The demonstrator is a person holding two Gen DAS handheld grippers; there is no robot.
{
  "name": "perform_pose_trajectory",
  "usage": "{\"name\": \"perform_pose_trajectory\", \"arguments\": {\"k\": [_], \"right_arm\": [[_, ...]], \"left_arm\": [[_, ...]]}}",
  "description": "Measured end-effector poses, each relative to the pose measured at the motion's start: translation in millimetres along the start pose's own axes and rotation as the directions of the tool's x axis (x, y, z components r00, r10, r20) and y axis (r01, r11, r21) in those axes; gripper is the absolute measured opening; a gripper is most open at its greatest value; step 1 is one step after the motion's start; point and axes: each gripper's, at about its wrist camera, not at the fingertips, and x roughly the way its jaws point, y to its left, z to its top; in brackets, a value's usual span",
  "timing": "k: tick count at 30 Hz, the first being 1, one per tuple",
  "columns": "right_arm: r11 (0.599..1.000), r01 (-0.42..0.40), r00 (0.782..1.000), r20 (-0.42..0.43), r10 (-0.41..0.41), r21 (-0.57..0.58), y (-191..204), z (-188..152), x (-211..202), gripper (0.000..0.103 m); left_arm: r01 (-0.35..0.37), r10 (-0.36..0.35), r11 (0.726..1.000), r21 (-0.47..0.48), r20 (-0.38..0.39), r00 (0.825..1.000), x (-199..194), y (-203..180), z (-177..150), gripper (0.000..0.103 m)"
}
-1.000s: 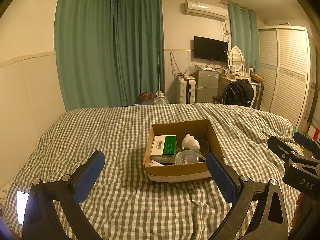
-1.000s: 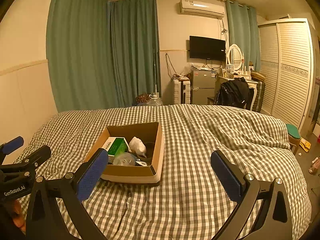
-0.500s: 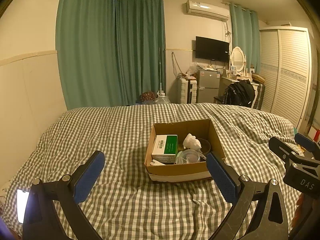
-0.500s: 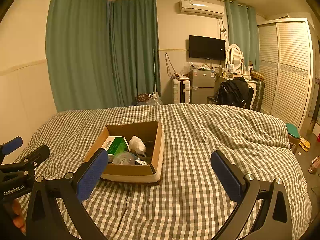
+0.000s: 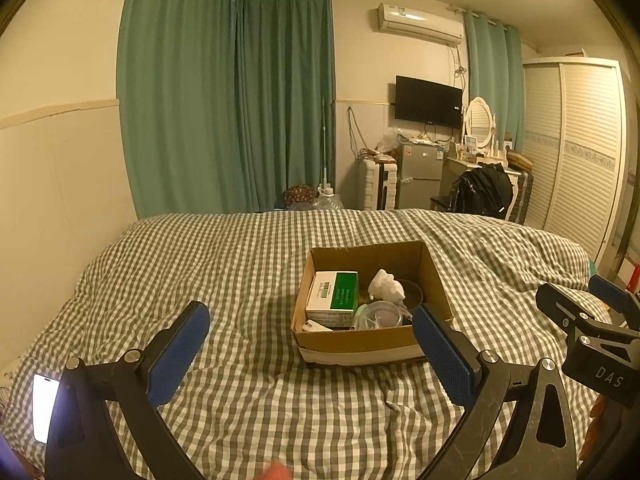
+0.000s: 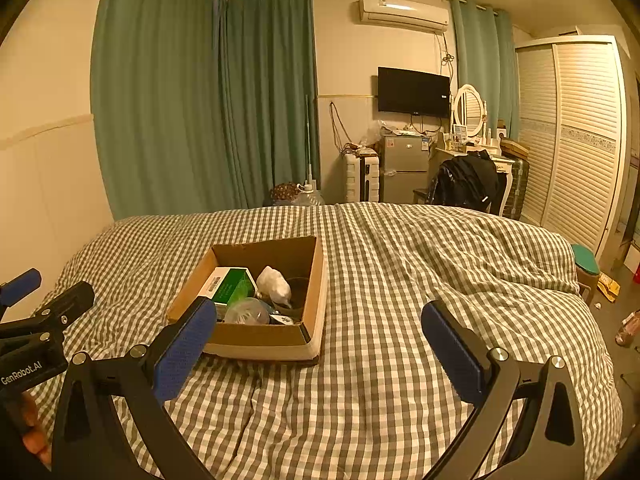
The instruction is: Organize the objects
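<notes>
Two handheld grippers, the left gripper (image 5: 310, 346) and right gripper (image 6: 320, 340), hover level above a checked bed (image 5: 240, 264), jaws spread wide and empty, aimed at a cardboard box (image 5: 360, 344) of assorted items resting mid-bed.

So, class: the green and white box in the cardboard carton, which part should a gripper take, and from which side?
Probably from above. The green and white box lies flat at the left of the cardboard carton, close to the left wall, with a clear container and a white crumpled item to its right. Grip across its short ends, where some room shows.
</notes>
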Motion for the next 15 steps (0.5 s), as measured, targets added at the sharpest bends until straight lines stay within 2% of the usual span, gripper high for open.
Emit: {"name": "perform_pose_trajectory", "arguments": {"k": [15], "right_arm": [[1.000, -0.003, 1.000, -0.014, 0.003, -0.003, 2.0, -1.7, 1.9, 0.103]], "left_arm": [[-0.006, 0.006, 1.000, -0.003, -0.006, 1.000, 0.1, 2.2, -2.4, 0.103]]}}
